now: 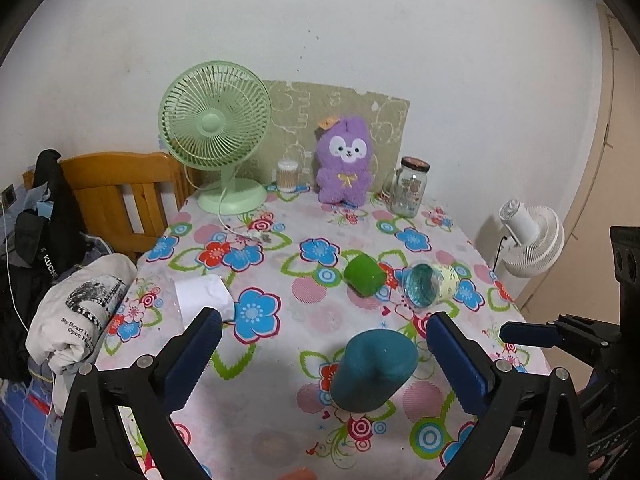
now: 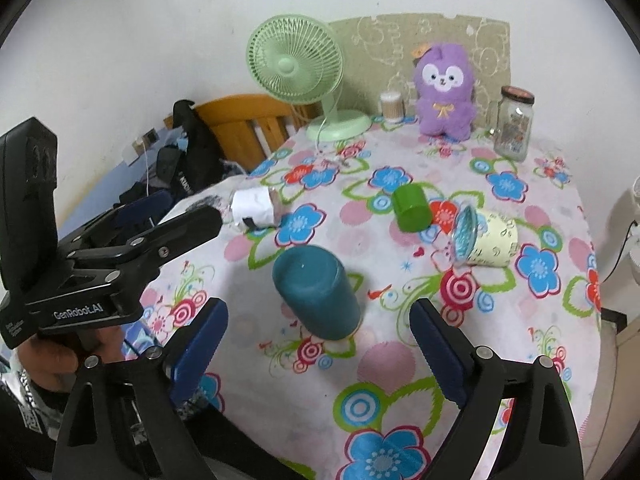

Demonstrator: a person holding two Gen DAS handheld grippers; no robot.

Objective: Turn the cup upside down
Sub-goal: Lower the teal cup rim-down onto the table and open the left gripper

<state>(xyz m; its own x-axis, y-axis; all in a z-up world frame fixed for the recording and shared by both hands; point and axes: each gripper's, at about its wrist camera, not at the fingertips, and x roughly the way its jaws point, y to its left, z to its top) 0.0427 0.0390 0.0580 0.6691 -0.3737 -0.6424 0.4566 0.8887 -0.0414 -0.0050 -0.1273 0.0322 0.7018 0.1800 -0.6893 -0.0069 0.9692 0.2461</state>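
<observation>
A teal cup (image 1: 372,368) stands upside down on the floral tablecloth (image 1: 280,380), its closed base up; it also shows in the right wrist view (image 2: 316,296). My left gripper (image 1: 324,356) is open, its blue pads either side of the cup without touching. My right gripper (image 2: 318,340) is open and empty, just in front of the cup. A green cup (image 1: 364,278) (image 2: 412,208) lies on its side further back. A pale yellow cup (image 1: 430,286) (image 2: 484,242) with a glittery blue inside lies on its side to the right.
At the back stand a green desk fan (image 1: 216,136), a cotton swab jar (image 1: 289,176), a purple plush (image 1: 346,164) and a glass jar (image 1: 410,186). A white paper-wrapped item (image 1: 204,294) lies at the left. A wooden chair (image 1: 116,196) and clothes are left of the table.
</observation>
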